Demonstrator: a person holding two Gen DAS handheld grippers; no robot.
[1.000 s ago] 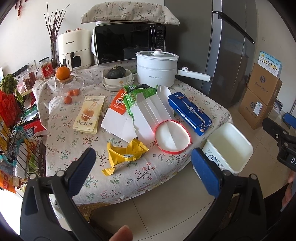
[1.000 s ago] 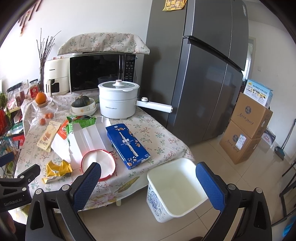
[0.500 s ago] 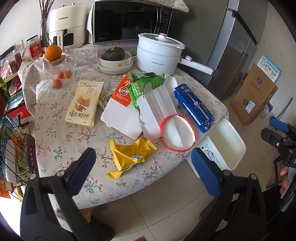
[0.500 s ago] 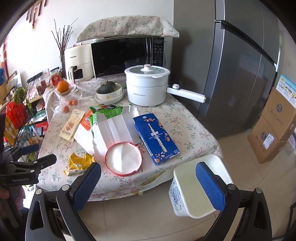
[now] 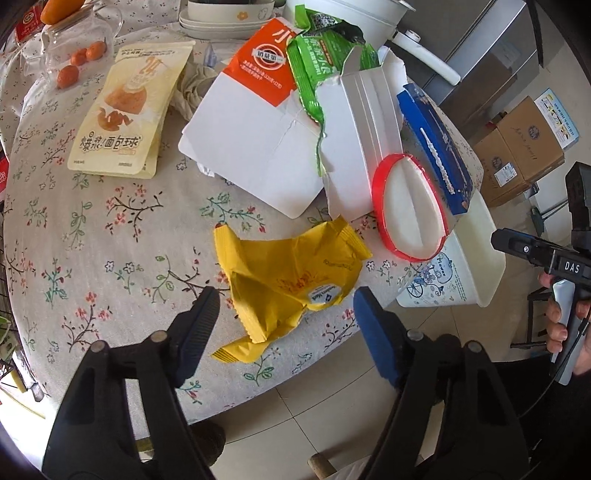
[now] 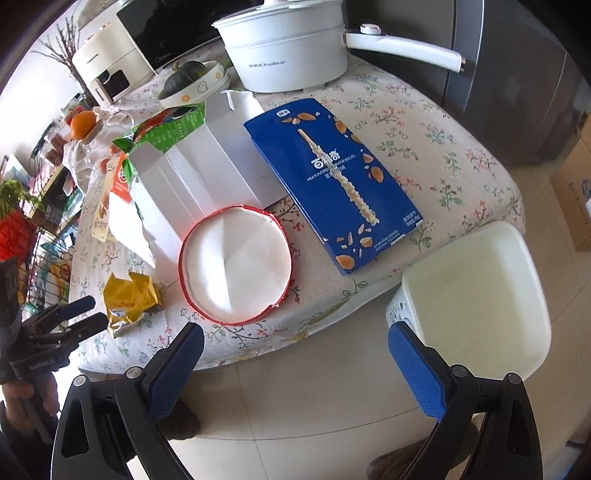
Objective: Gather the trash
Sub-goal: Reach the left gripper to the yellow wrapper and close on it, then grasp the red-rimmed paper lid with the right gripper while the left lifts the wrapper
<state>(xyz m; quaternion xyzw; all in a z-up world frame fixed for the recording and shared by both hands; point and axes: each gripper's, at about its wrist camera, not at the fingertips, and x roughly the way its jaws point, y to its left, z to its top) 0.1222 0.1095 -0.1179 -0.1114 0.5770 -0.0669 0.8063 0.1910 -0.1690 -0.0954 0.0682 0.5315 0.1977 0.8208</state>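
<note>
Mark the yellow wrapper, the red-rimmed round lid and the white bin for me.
yellow wrapper (image 5: 291, 273): left wrist view, middle of its crumpled face.
red-rimmed round lid (image 6: 234, 264): right wrist view, centre of the white inside.
white bin (image 6: 476, 295): right wrist view, bare inner wall.

A home kitchen; microwave (image 6: 166, 29), fridge (image 6: 517, 74), electric pot (image 6: 288, 48) on floral-clothed table (image 6: 424, 122).

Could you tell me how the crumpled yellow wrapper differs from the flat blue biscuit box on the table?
The crumpled yellow wrapper is creased and torn open; the flat blue biscuit box lies smooth and intact. The wrapper sits between the open left gripper's fingers; the box lies nearer the white bin. Both rest on the floral tablecloth.
</note>
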